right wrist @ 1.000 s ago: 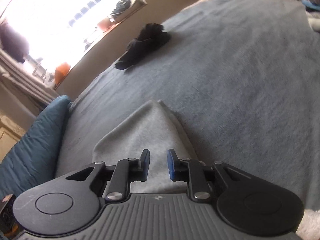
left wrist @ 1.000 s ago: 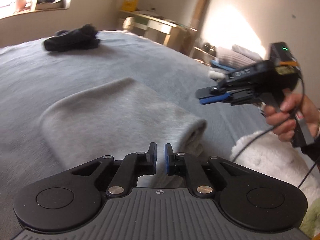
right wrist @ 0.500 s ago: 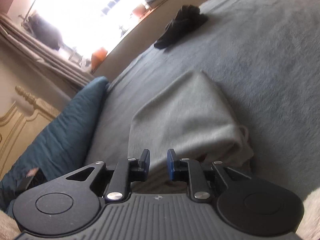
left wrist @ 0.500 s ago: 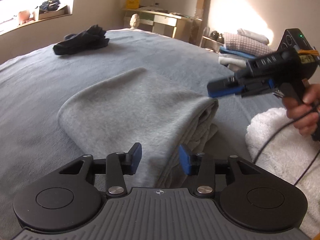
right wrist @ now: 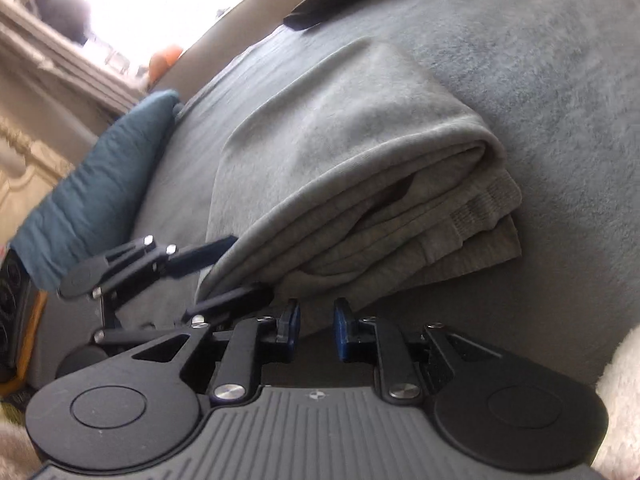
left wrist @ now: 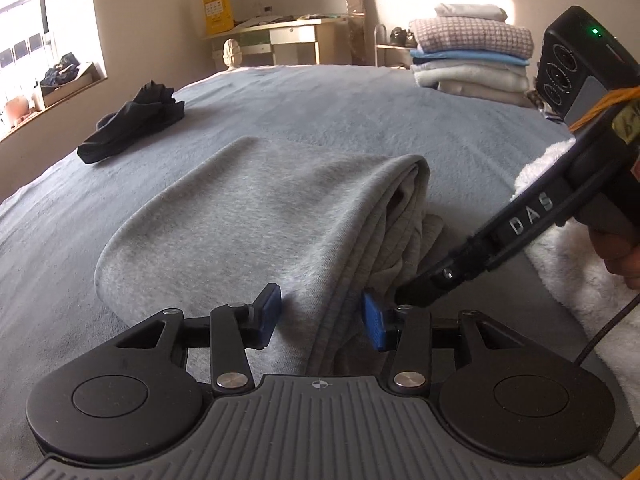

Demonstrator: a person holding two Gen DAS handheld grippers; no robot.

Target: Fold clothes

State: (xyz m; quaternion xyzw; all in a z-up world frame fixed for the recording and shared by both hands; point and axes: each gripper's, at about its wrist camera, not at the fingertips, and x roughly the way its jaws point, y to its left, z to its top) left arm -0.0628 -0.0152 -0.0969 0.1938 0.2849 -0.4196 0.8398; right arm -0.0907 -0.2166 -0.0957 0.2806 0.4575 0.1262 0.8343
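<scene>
A folded grey garment [left wrist: 260, 208] lies on the blue-grey bed [left wrist: 360, 112], its layered edges facing me [right wrist: 340, 128]. My left gripper [left wrist: 320, 316] is open, one finger on each side of the garment's near corner edge, with the fabric running between the pads. From the right wrist view the left gripper [right wrist: 224, 268] brackets that corner from the left. My right gripper [right wrist: 316, 326] is nearly shut with a narrow gap and nothing in it, just short of the garment's lower edge. Its tip [left wrist: 412, 294] sits close beside the left gripper's right finger.
A crumpled black garment [left wrist: 132, 124] lies farther back on the bed. A stack of folded laundry [left wrist: 472, 56] stands at the far right. White fluffy fabric [left wrist: 580, 248] lies at the right, a teal pillow [right wrist: 92, 192] at the left. A hand [left wrist: 616, 256] holds the right gripper.
My left gripper has opened and moved onto the garment's near corner. The right gripper has dropped from above the bed to the garment's near edge, beside the left one.
</scene>
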